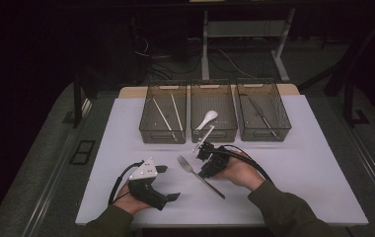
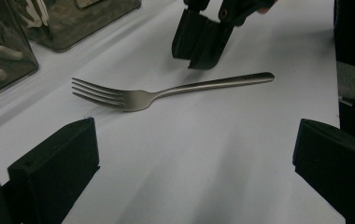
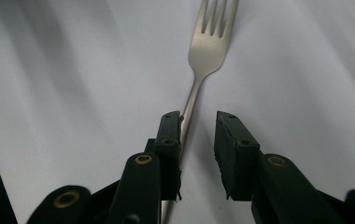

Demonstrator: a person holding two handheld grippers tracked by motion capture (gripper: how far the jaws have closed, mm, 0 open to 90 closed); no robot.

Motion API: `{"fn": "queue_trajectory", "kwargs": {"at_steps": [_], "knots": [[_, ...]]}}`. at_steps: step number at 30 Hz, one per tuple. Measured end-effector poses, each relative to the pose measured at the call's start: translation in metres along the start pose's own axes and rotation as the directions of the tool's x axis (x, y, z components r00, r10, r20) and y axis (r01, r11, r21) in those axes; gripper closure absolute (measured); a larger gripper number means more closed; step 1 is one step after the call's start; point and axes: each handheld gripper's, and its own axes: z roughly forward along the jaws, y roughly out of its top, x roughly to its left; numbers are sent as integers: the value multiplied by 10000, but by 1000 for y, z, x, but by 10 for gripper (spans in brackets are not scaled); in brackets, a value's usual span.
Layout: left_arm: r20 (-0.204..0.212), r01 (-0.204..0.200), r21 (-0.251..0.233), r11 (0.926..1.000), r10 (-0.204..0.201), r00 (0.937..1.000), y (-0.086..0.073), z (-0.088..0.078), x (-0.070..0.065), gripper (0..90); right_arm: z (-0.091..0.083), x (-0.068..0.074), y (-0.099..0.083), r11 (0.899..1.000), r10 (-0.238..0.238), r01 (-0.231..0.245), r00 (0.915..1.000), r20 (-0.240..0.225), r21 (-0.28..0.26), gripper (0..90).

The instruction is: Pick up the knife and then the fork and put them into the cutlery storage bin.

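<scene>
A dark room with cables on the floor surrounds a white-topped table (image 1: 299,163), at whose far edge three smoked, see-through plastic bins (image 1: 163,112) stand side by side; the middle bin holds a white ceramic spoon (image 1: 208,118), the outer ones long thin utensils too small to name. A slim, brushed-metal fork (image 2: 166,91) lies flat on the bare table between the two hands, tines toward the bins. The right gripper (image 3: 197,140) hovers low over its handle, jaws parted by a narrow gap, one alongside the handle and gripping nothing. The left gripper (image 1: 168,182) rests apart, jaws spread wide and empty. The fork looks stiff, light and smooth, so probably slippery; lying flush, it offers little edge. A pinch across the narrow handle near mid-length seems soundest, keeping balance.
</scene>
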Motion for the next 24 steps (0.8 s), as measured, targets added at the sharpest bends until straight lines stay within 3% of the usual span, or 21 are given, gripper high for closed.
{"fn": "queue_trajectory", "kwargs": {"at_steps": [10,24], "knots": [[34,-44,64,10000,43,10000,0,0,0,0,16,6,12,9969,-19,22,10000,-37,782,744],[56,-77,87,9999,76,10000,0,0,-1,0,23,11,20,9882,-307,246,9988,376,1514,785]]}}
